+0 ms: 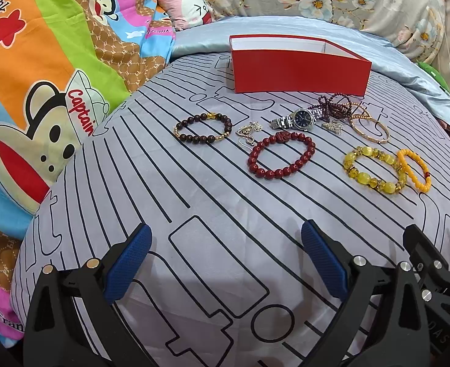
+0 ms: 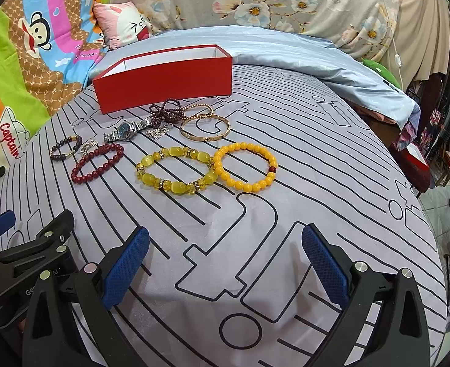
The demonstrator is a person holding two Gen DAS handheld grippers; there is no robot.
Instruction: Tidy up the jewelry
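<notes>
jewelry lies loose on the grey line-printed bedsheet (image 2: 255, 220), the open red cardboard box (image 2: 163, 82) at 12 o'clock behind it. left tool (image 1: 225, 260) and right tool (image 2: 225, 260) hover released, empty. risk: the yellow glass-bead bracelet (image 2: 172, 168) touches the orange bead bracelet (image 2: 246, 166), so one grab may drag both.

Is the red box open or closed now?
Open. The red box has no lid on it, and its white inner walls show from above in both views. Its floor is hidden, so contents: cannot tell.
</notes>
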